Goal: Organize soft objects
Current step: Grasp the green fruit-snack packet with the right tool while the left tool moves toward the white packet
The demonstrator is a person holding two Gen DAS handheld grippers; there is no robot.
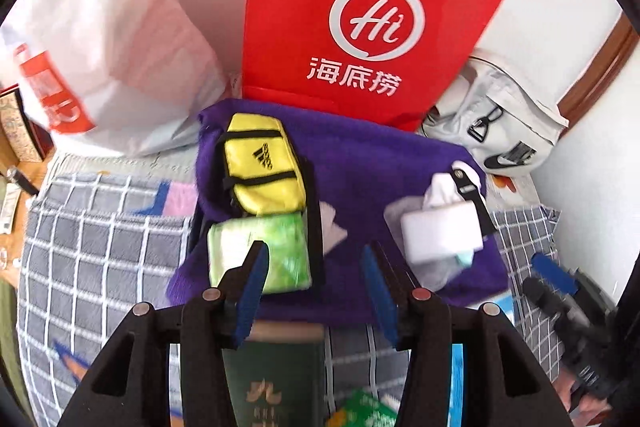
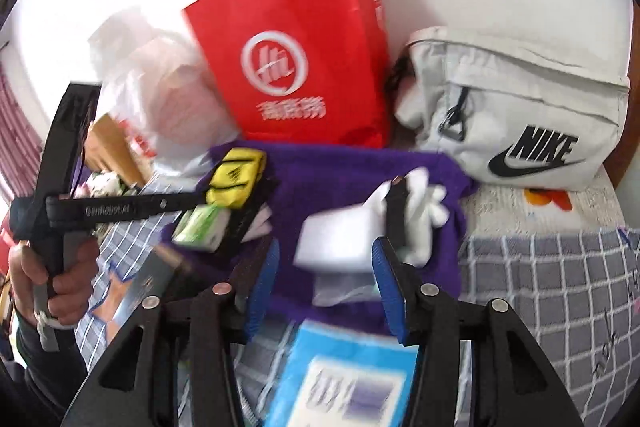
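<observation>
The left gripper (image 1: 316,287) stood with its blue-padded jaws spread and nothing between them, poised above the near edge of a purple towel (image 1: 360,163) spread on a grey checked bedcover (image 1: 100,239). On the towel's left part lay a yellow pouch (image 1: 260,167) with black straps, and just below it, touching, a green tissue pack (image 1: 260,255). On the towel's right part lay a white tissue box (image 1: 440,231) with tissue protruding from its top. The right gripper (image 2: 324,287) also stood with jaws apart; the white tissue box (image 2: 336,243) appeared in the gap, but no pad pressed on it. A red paper bag (image 1: 360,7) stood upright behind the towel, with a white plastic bag (image 1: 120,27) to its left and a pale grey waist bag (image 2: 520,115) to its right. In the right wrist view, a hand (image 2: 52,267) gripped the left tool's handle at the left edge. A blue packet (image 2: 348,379) lay below the right gripper; motion blur obscured its print.
</observation>
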